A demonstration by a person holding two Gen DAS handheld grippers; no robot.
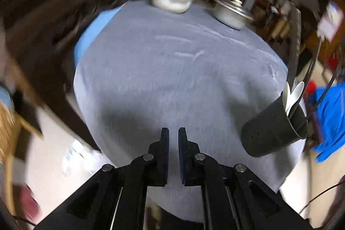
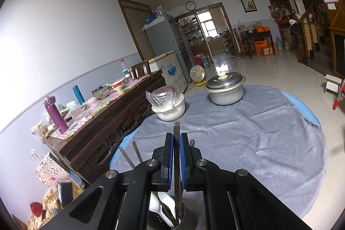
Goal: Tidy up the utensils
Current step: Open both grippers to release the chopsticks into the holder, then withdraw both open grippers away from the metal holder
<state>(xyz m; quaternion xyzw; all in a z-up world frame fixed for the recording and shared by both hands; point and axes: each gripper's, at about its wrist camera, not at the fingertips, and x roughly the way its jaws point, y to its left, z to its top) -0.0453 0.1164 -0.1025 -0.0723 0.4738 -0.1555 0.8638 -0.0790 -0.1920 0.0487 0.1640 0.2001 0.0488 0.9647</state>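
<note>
Grey cloth [image 1: 172, 70] covers the round table where we sort utensils into a black holder [image 1: 273, 126].

From the left, our left gripper [image 1: 173, 135] tilts steeply down over bare cloth, its blue-padded jaws drawn nearly together with nothing between them; the view is motion-blurred. The holder stands at the table's right edge there, white spoons [image 1: 291, 96] poking out. Our right gripper [image 2: 176, 139] points only slightly downward, directly above that holder, jaws pinching a flat metal utensil handle [image 2: 176, 133] whose lower end reaches into it among the spoons. Beyond stand a white bowl [image 2: 170, 111] and lidded steel pot [image 2: 225, 89]. No writing is legible to us.
</note>
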